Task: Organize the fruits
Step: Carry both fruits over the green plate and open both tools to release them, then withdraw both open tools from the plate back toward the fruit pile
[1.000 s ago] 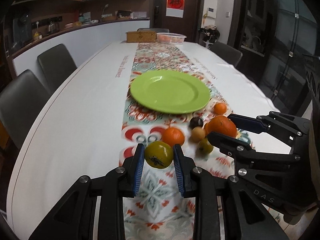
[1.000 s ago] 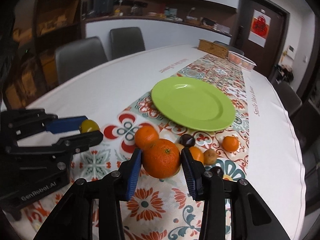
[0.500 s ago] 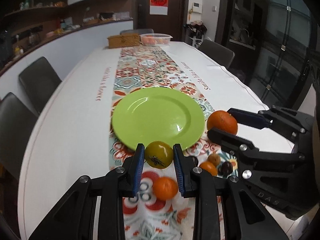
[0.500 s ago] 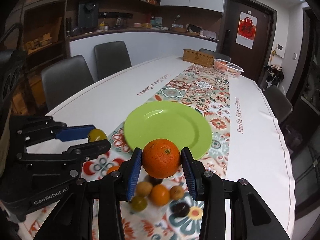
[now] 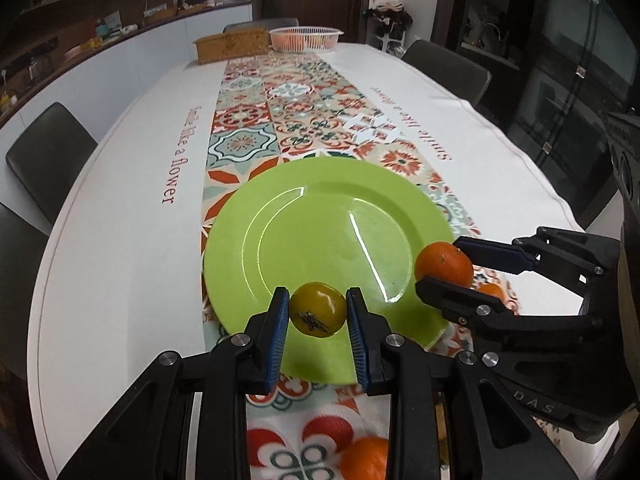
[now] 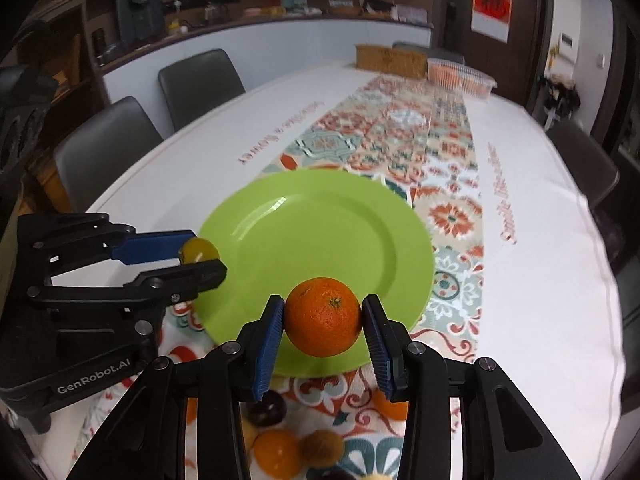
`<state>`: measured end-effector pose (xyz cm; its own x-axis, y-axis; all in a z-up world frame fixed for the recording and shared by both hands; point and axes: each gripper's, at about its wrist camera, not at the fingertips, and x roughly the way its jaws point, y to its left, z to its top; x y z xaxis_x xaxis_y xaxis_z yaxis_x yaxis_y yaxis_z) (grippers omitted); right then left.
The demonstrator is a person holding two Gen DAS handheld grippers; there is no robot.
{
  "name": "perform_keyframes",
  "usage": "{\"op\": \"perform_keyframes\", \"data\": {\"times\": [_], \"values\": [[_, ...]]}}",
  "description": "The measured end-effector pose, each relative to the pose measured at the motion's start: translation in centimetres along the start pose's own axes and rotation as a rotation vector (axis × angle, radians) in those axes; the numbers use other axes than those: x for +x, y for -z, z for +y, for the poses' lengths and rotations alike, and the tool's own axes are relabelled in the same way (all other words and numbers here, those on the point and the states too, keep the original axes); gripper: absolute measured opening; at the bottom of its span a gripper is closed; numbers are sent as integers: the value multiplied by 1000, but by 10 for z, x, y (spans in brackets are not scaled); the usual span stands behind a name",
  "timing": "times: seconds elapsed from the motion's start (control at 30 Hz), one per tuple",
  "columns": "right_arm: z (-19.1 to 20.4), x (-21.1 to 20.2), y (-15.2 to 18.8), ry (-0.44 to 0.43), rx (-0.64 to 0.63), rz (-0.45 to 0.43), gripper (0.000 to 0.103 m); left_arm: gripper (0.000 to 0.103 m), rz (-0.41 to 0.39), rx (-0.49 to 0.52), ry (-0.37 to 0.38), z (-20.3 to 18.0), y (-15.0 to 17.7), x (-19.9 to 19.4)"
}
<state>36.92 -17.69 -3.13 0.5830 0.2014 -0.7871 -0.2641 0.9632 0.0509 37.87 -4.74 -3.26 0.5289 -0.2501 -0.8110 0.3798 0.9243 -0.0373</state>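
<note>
My left gripper is shut on a small yellow-green fruit and holds it above the near rim of the green plate. My right gripper is shut on a large orange above the plate's near edge. The right gripper with the orange shows at the plate's right rim in the left wrist view. The left gripper with its fruit shows at the plate's left rim in the right wrist view.
Loose fruits lie on the patterned runner below the grippers: a small orange, another orange, a dark plum, a tan fruit. A wicker box and plastic basket stand at the table's far end. Chairs line the sides.
Both grippers have carried their fruits forward from the loose pile to over the near part of the green plate. The loose fruits now lie behind and below the fingers.
</note>
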Motion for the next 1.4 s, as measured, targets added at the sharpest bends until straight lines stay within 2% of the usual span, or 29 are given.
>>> {"op": "perform_keyframes", "data": {"times": [0.27, 0.33, 0.4, 0.6, 0.7, 0.8, 0.9, 1.1, 1.13, 1.2, 1.4], "values": [[-4, 20, -2, -15, 27, 30, 41, 29, 25, -12, 13, 7, -1, 15], [-3, 22, -3, -18, 24, 32, 41, 34, 20, -11, 6, 8, -1, 15], [-3, 22, -4, -8, 23, 27, 41, 44, 10, -10, -5, 9, 0, 12], [-8, 9, -1, 26, 41, 0, 44, 54, -15, -15, -52, 10, 7, -5], [-9, -4, 2, 30, 54, -20, 45, 59, -47, -12, -78, 6, 12, -21], [-7, -22, 8, 27, 49, -47, 45, 60, -76, -8, -97, 0, 16, -39], [-3, -41, 14, 33, 35, -77, 51, 61, -110, -3, -116, -9, 19, -58], [3, -83, 29, 35, 34, -136, 53, 66, -187, 23, -170, -28, 33, -95], [4, -91, 32, 42, 31, -148, 57, 67, -200, 21, -173, -31, 36, -103], [6, -103, 38, 53, 25, -168, 61, 71, -218, 14, -177, -35, 40, -112], [12, -140, 57, 60, -5, -220, 61, 81, -284, 14, -196, -55, 60, -144]]}}
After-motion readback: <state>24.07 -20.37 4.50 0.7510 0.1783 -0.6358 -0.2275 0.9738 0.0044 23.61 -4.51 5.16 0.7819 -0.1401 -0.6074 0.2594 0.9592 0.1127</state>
